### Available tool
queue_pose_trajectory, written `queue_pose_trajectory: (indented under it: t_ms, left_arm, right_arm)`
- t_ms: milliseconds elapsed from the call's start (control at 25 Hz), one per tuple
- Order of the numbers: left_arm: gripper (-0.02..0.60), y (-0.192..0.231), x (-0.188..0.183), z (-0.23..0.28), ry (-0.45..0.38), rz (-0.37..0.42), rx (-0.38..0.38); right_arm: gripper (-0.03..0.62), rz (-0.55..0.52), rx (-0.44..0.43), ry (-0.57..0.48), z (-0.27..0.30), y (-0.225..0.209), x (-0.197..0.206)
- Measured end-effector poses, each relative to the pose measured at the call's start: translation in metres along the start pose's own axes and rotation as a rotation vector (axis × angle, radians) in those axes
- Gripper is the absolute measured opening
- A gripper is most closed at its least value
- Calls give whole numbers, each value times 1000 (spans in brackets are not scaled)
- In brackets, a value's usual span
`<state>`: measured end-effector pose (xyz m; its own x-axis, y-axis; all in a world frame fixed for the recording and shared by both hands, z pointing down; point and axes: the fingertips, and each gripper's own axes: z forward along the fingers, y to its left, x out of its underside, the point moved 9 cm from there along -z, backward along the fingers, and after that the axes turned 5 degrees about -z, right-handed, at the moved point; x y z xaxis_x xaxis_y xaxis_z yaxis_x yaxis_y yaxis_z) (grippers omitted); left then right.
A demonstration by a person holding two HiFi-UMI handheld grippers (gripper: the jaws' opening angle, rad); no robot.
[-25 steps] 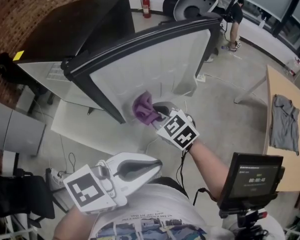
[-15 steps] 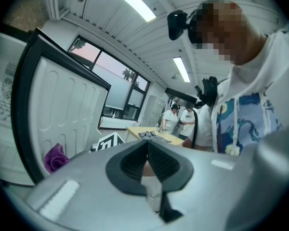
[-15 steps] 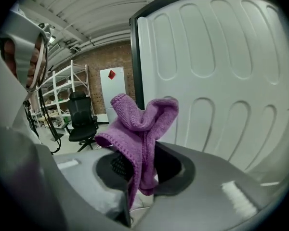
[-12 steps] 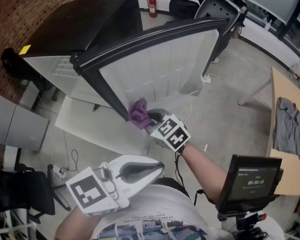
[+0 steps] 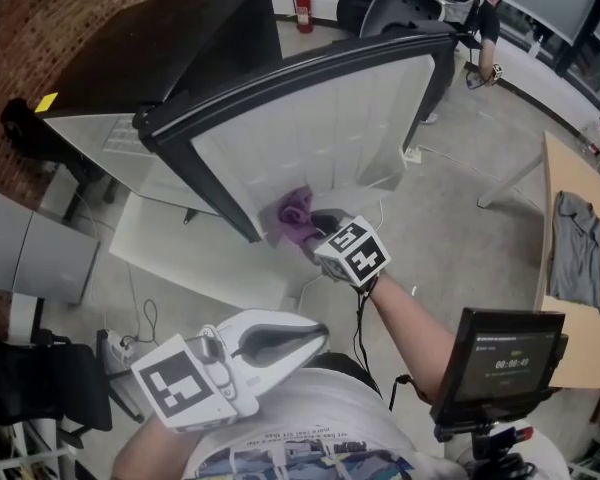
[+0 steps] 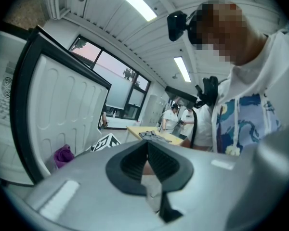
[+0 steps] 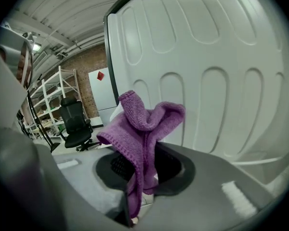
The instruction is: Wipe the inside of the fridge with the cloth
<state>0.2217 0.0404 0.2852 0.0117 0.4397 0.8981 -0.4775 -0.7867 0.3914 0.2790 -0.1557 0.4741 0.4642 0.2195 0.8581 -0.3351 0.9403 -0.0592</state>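
While clamped between the jaws of the right tool (image 5: 318,230), recorded as one purple cloth (image 5: 294,218) of knitted weave with a stitched edge, bunched into soft folded lobes. Held low on the white ribbed inner face of the open fridge door (image 5: 310,138), near the corner of its black frame (image 5: 215,193); contact with the panel not confirmed. Long axis in line with the jaws, lower end pinched, free end pointing away from the tool toward the door, tip curled over to one side. Left tool (image 5: 315,333) held low near the body, well apart from the door, jaws together on nothing.
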Motion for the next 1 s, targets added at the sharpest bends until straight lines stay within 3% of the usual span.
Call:
queue_pose_trajectory:
  t_ms: [1000]
  left_arm:
    - [8,10,-2,23,25,-14,45]
  right_arm:
    - [80,3,258,40,-65,-97,26]
